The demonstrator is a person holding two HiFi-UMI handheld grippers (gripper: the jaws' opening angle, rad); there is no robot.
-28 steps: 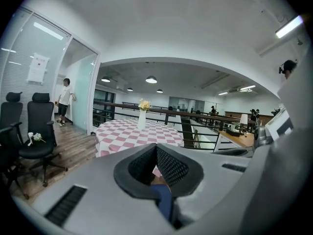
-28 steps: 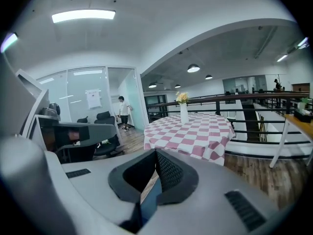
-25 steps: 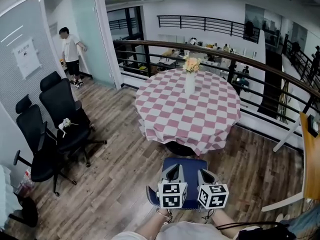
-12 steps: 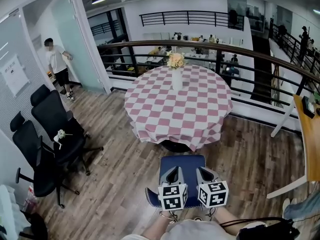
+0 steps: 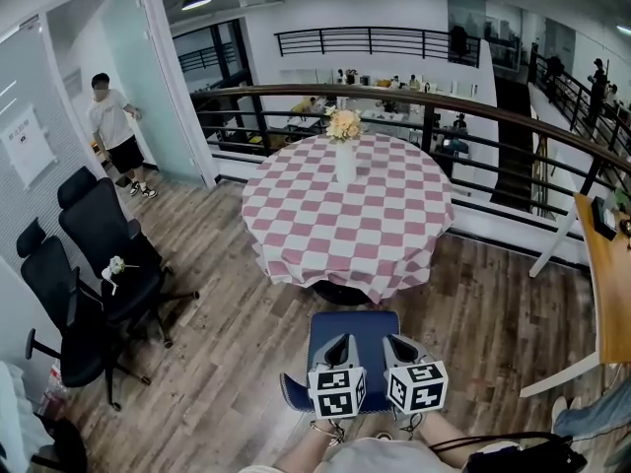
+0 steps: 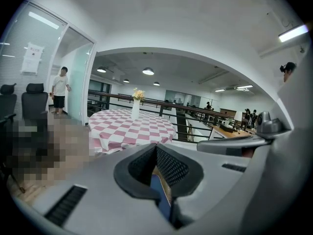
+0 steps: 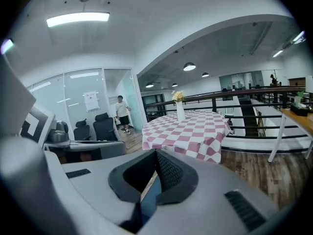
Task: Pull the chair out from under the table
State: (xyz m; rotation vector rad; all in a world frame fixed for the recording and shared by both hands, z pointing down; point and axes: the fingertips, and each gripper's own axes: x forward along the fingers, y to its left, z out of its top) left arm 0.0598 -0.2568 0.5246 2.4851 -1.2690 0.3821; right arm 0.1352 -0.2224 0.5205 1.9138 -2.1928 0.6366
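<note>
Wood planks are running across this whole mezzanine floor [image 5: 227, 363], and that's what's bugging me. I'm holding the blue chair [image 5: 357, 323] by the top of its backrest, with the left gripper [image 5: 341, 345] and right gripper [image 5: 396, 345] side by side, each pinching that thin blue edge. It's sitting just in front of the round checkered table [image 5: 345, 225], seat close to the cloth hem. I'm guessing a hard tug is risking the pads sliding off, or a leg snagging a plank and tipping the chair.

Legs of the chair [image 5: 357, 325] are hidden, apparently beneath its blue seat.
</note>
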